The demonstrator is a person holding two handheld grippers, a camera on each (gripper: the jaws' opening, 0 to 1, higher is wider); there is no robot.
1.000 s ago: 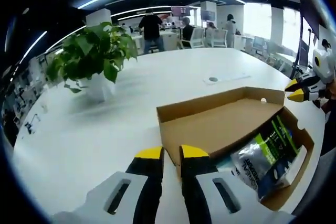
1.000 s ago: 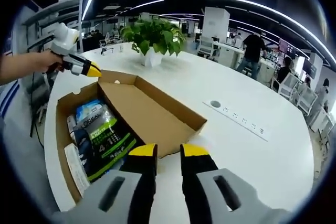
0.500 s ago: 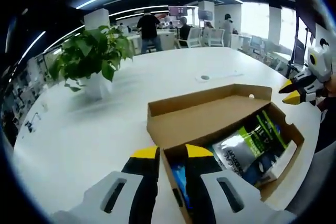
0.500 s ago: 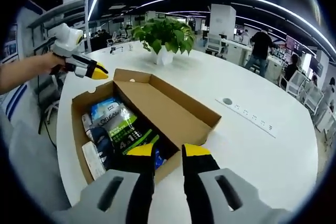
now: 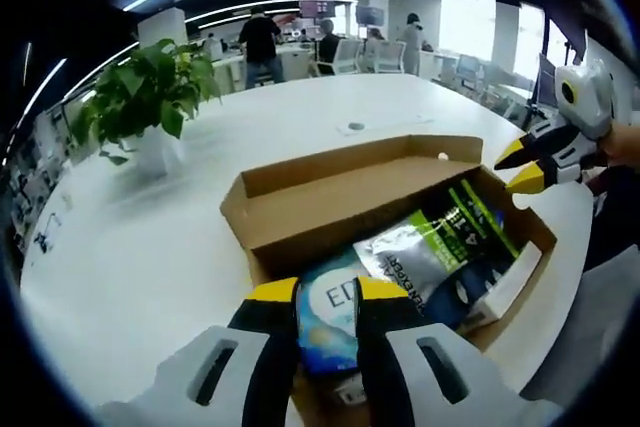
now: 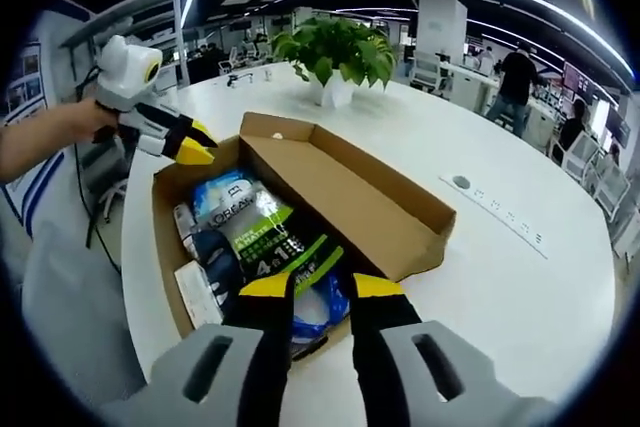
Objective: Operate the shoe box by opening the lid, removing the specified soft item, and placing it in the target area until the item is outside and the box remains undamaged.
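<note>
Shoe box (image 5: 330, 202) is now approached closer, lid open, pouches (image 6: 275, 237) exposed; both grippers' jaws are held slightly spread, nothing pinched.

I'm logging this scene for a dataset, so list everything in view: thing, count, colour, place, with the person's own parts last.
Shoe box: one, brown cardboard, open, on the table near its edge.
Soft packets: several, green, silver, blue and white, lying inside the box.
Table: one, white, large and rounded.
Potted plant: one, green leaves in a white pot, on the table beyond the box.
Socket strip: one, white, set in the tabletop.
People: several, standing or seated at desks far behind.
Left gripper: one, black jaws with yellow tips, slightly parted over the box's near end.
Right gripper: one, same colours, slightly parted at the opposite end.
</note>
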